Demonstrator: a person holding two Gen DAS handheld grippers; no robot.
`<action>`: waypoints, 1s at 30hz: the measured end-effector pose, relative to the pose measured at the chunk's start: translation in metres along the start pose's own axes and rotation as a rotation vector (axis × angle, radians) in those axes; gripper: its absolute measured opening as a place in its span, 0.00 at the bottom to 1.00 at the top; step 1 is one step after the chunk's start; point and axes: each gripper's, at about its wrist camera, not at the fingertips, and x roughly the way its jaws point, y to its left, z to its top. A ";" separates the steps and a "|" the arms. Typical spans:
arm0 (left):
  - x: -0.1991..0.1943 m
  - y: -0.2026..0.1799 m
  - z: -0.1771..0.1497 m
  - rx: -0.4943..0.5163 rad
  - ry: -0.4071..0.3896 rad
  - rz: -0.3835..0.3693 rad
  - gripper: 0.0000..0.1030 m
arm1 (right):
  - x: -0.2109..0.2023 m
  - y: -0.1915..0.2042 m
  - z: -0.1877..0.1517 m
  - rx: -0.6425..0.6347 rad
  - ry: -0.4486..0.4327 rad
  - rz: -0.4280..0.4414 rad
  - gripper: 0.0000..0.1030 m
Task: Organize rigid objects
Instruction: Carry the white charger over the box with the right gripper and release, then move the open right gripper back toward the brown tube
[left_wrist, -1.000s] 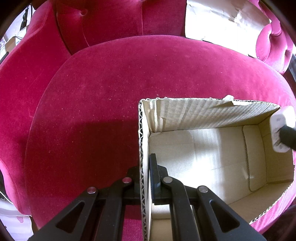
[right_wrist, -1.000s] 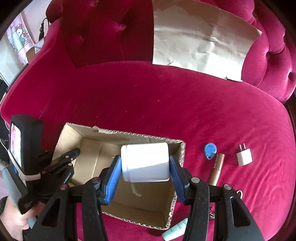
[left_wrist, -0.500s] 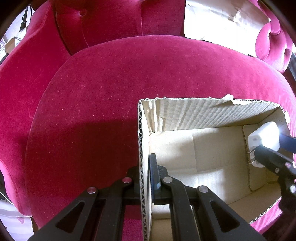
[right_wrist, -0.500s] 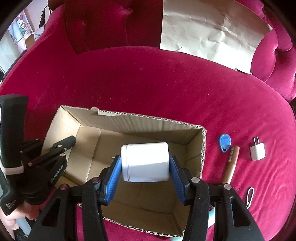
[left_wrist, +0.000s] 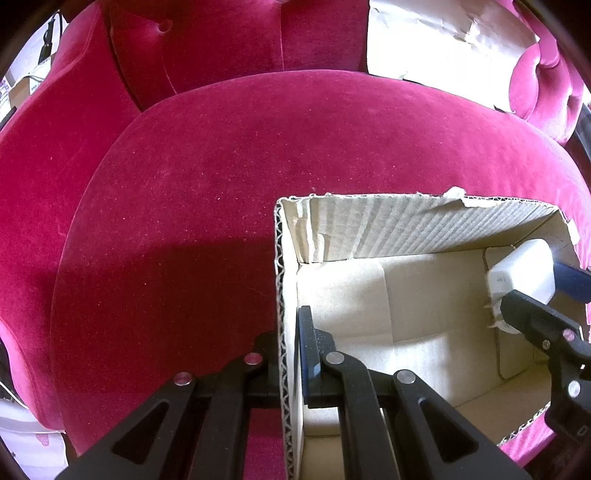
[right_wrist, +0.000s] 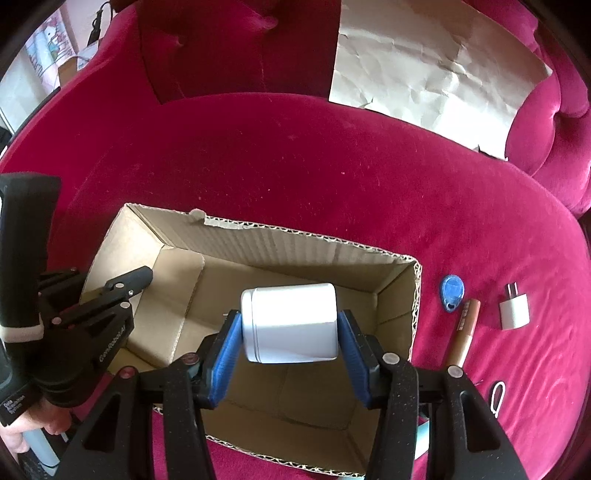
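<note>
A crimson velvet sofa (right_wrist: 295, 177) filled both views, its seat spreading ahead of and to either side of the two grippers, with a creased sheet of brown paper (right_wrist: 424, 62) leaning on the backrest far ahead of the right gripper. Directly under the right gripper sat an open cardboard box (right_wrist: 295, 243) on the seat cushion. The left gripper (left_wrist: 290, 354) was clamped tight on the box's left wall, one finger outside and one inside the corrugated edge. The right gripper (right_wrist: 290, 343) hung over the box interior with a white jar (right_wrist: 291, 321) lying sideways between its blue pads; its jaws had just been opening a little, and the jar sat tilted with a sliver of gap showing at the pads, so the pads no longer seemed to press on it. To the right of that gripper, outside the box on the cushion, lay a white charger plug (right_wrist: 514, 312), a brown tube (right_wrist: 463, 332) just beside the box wall, a blue key fob (right_wrist: 451, 293) touching the tube's far end, and a small metal clip (right_wrist: 496, 391).
</note>
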 end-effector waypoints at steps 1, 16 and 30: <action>0.000 0.000 0.000 0.001 0.001 -0.001 0.05 | -0.001 0.002 0.000 -0.011 -0.005 -0.005 0.62; 0.001 -0.005 0.002 0.000 0.001 0.003 0.05 | -0.008 0.008 0.006 -0.062 -0.054 -0.041 1.00; 0.001 -0.004 0.003 -0.007 0.005 0.003 0.05 | -0.029 -0.007 0.008 -0.025 -0.101 -0.057 1.00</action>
